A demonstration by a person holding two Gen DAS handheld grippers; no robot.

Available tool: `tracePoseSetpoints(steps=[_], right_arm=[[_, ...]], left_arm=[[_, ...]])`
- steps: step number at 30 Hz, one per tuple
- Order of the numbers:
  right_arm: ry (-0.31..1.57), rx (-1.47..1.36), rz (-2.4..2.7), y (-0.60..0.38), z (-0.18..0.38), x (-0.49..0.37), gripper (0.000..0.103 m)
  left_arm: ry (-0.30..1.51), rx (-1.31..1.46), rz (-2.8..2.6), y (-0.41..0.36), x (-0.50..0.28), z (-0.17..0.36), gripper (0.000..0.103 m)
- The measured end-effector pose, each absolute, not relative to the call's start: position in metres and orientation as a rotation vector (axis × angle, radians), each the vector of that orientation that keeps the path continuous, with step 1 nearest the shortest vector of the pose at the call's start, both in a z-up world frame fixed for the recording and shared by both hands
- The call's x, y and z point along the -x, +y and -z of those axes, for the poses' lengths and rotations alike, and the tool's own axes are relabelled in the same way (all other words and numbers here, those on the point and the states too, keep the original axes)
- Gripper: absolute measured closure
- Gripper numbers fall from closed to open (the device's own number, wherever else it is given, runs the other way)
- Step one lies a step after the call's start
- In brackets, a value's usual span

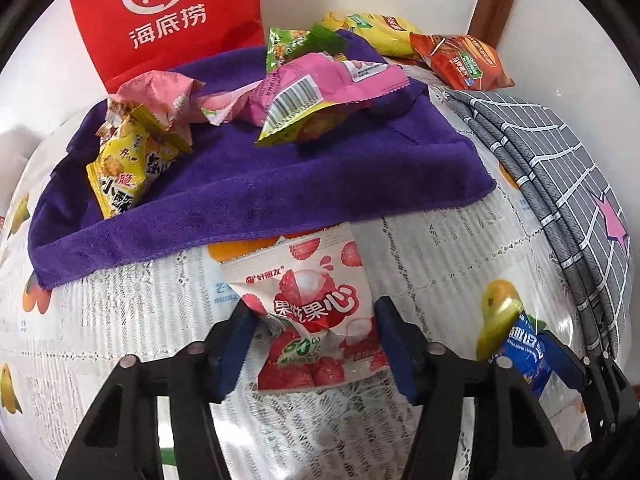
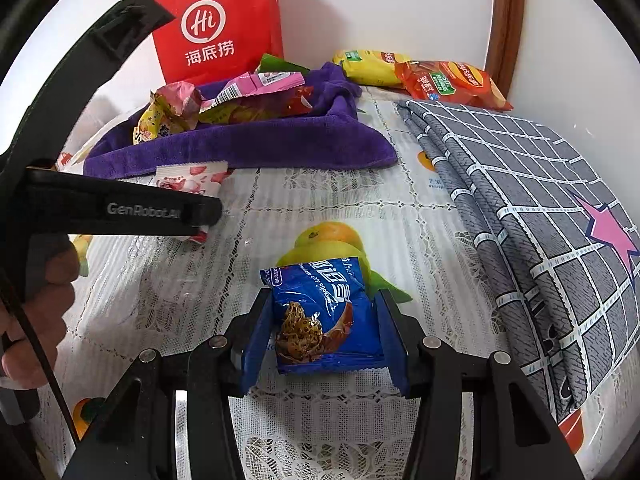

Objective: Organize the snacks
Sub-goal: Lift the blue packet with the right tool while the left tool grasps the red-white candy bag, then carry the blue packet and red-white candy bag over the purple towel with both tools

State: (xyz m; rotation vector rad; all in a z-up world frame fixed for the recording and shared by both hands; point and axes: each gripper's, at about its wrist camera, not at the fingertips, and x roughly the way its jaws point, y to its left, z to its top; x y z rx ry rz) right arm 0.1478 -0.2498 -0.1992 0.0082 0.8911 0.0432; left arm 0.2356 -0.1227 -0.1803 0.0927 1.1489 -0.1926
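A white and red lychee gummy packet [image 1: 304, 280] sits between the blue pads of my left gripper [image 1: 314, 308], which press on both its sides just in front of the purple towel [image 1: 280, 192]. The right wrist view shows the same packet [image 2: 188, 180] under the left gripper [image 2: 200, 220]. My right gripper [image 2: 325, 296] is shut on a blue chocolate-chip cookie packet [image 2: 320, 320] above the lace tablecloth [image 2: 280, 208]. That blue packet [image 1: 528, 356] also shows at the lower right of the left wrist view. Several snack packets lie on the towel, among them a pink one [image 1: 320, 80] and a yellow one [image 1: 124, 168].
A red paper bag [image 1: 168, 12] stands against the wall behind the towel. A yellow packet [image 1: 384, 32] and an orange packet [image 1: 460, 60] lie at the back right. A folded grey checked cloth [image 2: 540, 200] covers the right side. A person's hand [image 2: 36, 320] grips the left handle.
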Motion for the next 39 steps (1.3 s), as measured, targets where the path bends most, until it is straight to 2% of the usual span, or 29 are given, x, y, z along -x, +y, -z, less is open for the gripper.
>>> tracePoseSetpoints(steps=[5, 25, 39], right_arm=[[0.891, -0.010, -0.045, -0.250, 0.199, -0.148, 0.052], [0.921, -0.054, -0.043, -0.253, 0.193, -0.148, 0.055], [0.815, -0.005, -0.061, -0.215, 0.110, -0.157, 0.056]], left_arm=[[1.168, -0.033, 0.215, -0.106, -0.226, 0.176, 0.051], [1.080, 0.081, 0.265, -0.034, -0.199, 0.117, 0.052], [1.022, 0.104, 0.269, -0.006, -0.206, 0.085, 0.052]])
